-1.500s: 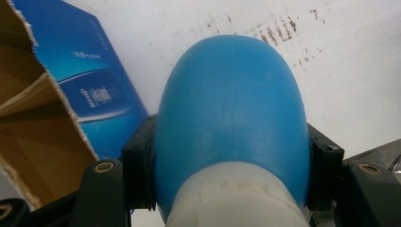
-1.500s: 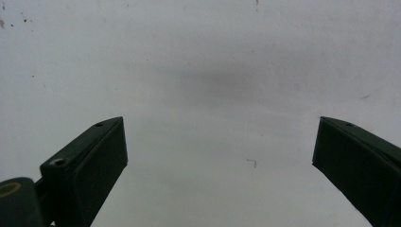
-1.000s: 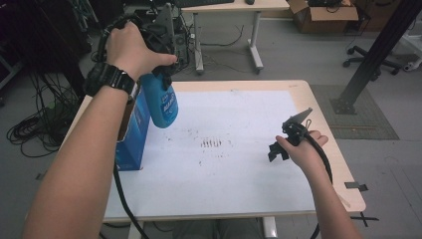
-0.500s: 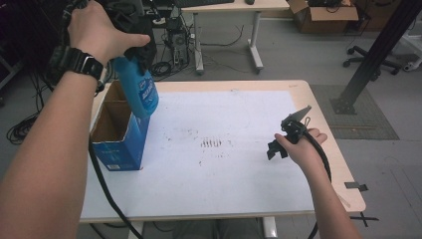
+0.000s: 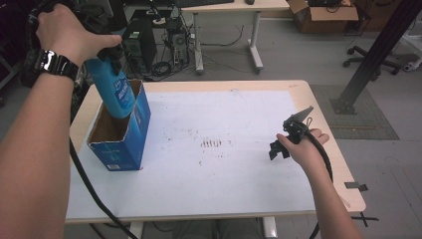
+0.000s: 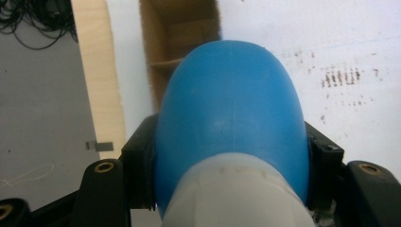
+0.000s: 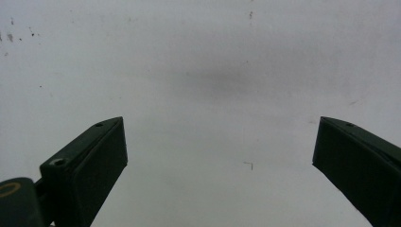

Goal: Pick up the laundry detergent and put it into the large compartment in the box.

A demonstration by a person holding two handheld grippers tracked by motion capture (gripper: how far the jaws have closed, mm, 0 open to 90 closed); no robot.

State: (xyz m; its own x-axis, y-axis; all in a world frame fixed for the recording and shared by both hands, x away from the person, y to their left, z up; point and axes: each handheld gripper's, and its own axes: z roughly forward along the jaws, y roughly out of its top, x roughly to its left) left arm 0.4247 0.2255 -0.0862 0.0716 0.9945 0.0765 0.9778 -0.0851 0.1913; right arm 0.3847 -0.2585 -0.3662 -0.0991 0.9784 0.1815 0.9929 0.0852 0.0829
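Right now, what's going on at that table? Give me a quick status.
Left hand-held gripper shut on blue bottle, bottle's base over open box. Right hand-held gripper open, holding nothing. Nothing blocking the box.

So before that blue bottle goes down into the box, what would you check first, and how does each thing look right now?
1. Grip: left gripper clamped on the blue bottle, both sides held in the left gripper view: ok.
2. Box open at the top, standing upright: ok.
3. Bottle lined up over the opening: its lower end sits at the mouth: ok.
4. Bottle straight: it leans a little: not ok.
5. Room inside the box: cardboard walls visible, the bottom hidden by the bottle: cannot tell.
6. Right gripper out of the way, fingers spread and holding nothing above the white mat: ok.
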